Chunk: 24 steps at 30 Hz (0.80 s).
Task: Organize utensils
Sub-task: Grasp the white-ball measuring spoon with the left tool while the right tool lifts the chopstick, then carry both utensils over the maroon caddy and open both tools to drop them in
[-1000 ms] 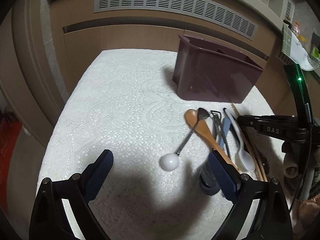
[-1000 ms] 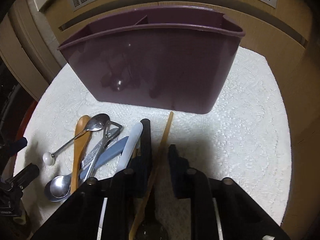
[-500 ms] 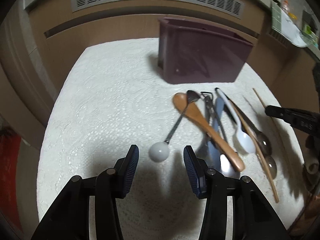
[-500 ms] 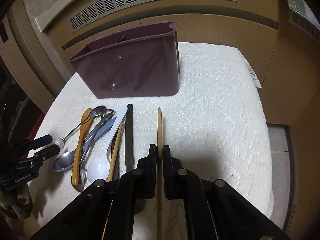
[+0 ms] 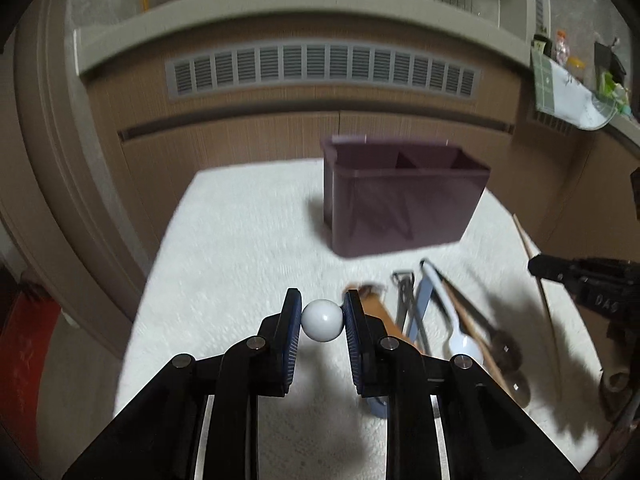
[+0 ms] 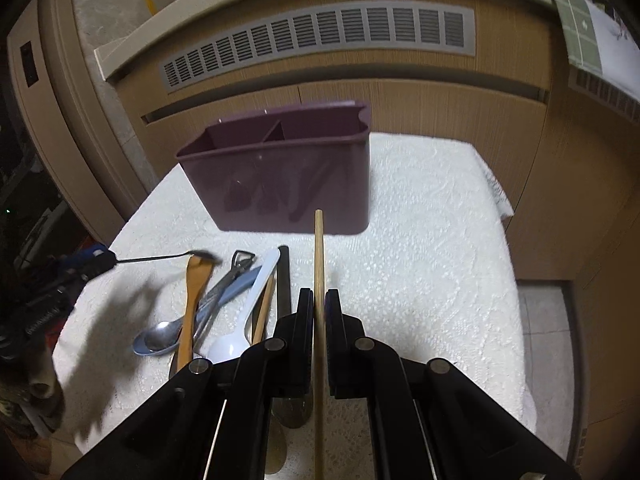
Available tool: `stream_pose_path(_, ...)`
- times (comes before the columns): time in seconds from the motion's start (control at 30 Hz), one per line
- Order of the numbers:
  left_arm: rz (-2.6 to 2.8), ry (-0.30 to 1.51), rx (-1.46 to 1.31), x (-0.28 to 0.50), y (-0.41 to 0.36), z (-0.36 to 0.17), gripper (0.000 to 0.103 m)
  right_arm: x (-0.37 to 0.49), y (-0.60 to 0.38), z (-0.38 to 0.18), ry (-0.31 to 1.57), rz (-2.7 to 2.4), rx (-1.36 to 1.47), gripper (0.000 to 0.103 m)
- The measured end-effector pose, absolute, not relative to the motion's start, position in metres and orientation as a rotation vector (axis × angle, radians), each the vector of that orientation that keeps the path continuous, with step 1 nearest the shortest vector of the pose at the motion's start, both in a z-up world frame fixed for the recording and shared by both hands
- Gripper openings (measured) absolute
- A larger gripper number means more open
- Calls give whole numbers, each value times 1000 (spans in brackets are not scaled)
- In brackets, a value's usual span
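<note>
Left hand-held gripper (image 5: 322, 315): lower centre of the left wrist view. Jaws have just been closing and now pinch the white ball end (image 5: 322, 320) of a thin metal spoon (image 6: 160, 258); in the right wrist view that spoon's dark stem runs level from this gripper at the left edge toward the heap, its bowl blurred.

Right hand-held gripper (image 6: 319, 312): lower centre of the right wrist view. Jaws closed on a wooden chopstick (image 6: 319, 256), which stands up the middle of the frame, its tip overlapping the caddy's lower front.

Purple utensil caddy (image 6: 280, 176): upright on the white lace-patterned cloth (image 6: 420, 260) that covers the desk, centre of both views, an inner divider showing at its rim. Its compartments look empty from here.

Loose utensils, lying on the cloth in front of the caddy, left of the right gripper in the right wrist view:
- wooden spoon (image 6: 192, 300)
- metal spoon (image 6: 158, 338), bowl toward the camera
- pale blue spoon (image 6: 240, 284), partly under the others
- white plastic spoon (image 6: 240, 328)
- metal peeler-like tool (image 6: 240, 262), blurred
- dark flat handle (image 6: 283, 280), beside the gripper

Background: brown cabinet front with a grey vent grille (image 6: 320, 36), upper frame.
</note>
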<state>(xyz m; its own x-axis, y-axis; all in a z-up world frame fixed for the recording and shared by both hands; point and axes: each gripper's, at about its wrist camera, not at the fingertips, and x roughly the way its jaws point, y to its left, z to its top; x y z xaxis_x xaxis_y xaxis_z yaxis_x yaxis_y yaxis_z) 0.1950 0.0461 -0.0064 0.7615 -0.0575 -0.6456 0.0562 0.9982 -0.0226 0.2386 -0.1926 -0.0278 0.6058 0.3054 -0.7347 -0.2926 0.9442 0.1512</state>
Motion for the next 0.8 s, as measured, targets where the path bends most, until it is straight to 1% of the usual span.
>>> stream_pose_path(0.27,-87,604,4,194,44,36,23,235,-194,-8,790,360,23,5)
stream_pose_path(0.37,-87,563,32,196,39,53,23,241,-196,10,740,360,25,5)
stream_pose_path(0.47,-98,513,56,203,37,80,23,252,-195,47,649,360,12,5)
stream_pose_path(0.67,-122,332,94,230,33,155,23,286,-192,135,440,349,12,5)
stream_pose_path(0.73,-126,305,102,246,32,168,23,301,-186,153,411,349,6,5)
stream_pose_path(0.8,-130,291,94,270,33,177,23,314,-181,159,414,349,-4,5)
